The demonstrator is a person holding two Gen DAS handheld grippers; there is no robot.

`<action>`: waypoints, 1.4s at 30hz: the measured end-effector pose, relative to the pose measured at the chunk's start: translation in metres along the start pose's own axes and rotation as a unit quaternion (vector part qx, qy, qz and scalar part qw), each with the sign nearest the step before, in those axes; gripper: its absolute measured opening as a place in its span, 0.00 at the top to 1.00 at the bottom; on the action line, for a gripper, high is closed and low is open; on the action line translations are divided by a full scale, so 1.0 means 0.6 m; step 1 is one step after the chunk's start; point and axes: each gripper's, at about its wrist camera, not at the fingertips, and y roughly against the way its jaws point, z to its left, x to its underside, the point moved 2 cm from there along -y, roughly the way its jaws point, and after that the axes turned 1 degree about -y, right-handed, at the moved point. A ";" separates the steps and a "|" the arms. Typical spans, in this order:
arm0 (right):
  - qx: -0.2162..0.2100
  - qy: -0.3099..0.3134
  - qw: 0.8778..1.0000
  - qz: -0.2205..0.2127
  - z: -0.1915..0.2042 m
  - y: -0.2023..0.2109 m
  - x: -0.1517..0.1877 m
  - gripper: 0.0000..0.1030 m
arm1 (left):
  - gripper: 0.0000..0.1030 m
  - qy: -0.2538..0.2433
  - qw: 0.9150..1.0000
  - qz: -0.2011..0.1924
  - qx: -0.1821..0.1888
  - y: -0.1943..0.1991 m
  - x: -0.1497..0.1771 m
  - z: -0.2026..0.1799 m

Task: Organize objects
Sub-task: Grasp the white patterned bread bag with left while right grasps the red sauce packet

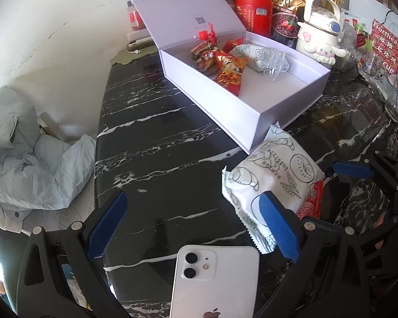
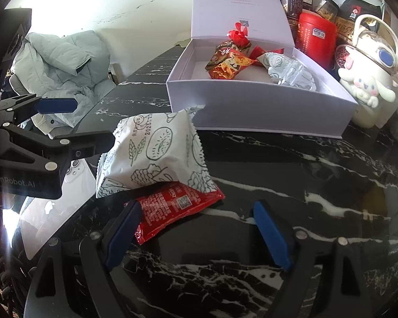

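A white bread packet (image 1: pixel 273 180) (image 2: pixel 156 153) printed with line drawings lies on the black marble table, on top of a flat red snack packet (image 1: pixel 311 201) (image 2: pixel 172 206). Behind them stands an open white box (image 1: pixel 225 122) (image 2: pixel 252 106) holding red snack packs and another bread packet. My left gripper (image 1: pixel 193 225) (image 2: pixel 92 122) is open, its right pad over the white packet's near corner. A white phone (image 1: pixel 215 281) (image 2: pixel 77 177) lies low between its jaws. My right gripper (image 2: pixel 199 233) is open, and the red packet's near end rests against its left pad.
Behind the box crowd a red canister (image 1: pixel 254 13) (image 2: pixel 315 34), a white cartoon-dog kettle (image 1: pixel 318 37) (image 2: pixel 368 74), jars and food bags. A pale blue jacket (image 1: pixel 26 164) (image 2: pixel 63 63) is heaped past the table's left edge. Bare marble (image 1: pixel 151 137) stretches left of the box.
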 end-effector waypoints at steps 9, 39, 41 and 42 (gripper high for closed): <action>0.025 -0.014 1.000 -0.002 -0.035 0.013 0.013 0.15 | 0.03 -0.049 0.997 -0.009 0.054 -0.013 -0.022 -0.054; 0.027 -0.020 0.999 -0.005 -0.046 0.025 0.027 0.15 | 0.03 -0.095 0.990 0.022 0.103 -0.062 -0.020 -0.100; 0.027 -0.020 0.999 -0.005 -0.046 0.025 0.027 0.15 | 0.04 -0.088 0.990 0.021 0.106 -0.062 -0.018 -0.097; 0.028 -0.020 0.999 -0.004 -0.046 0.026 0.029 0.15 | 0.05 -0.085 0.990 0.022 0.108 -0.062 -0.018 -0.095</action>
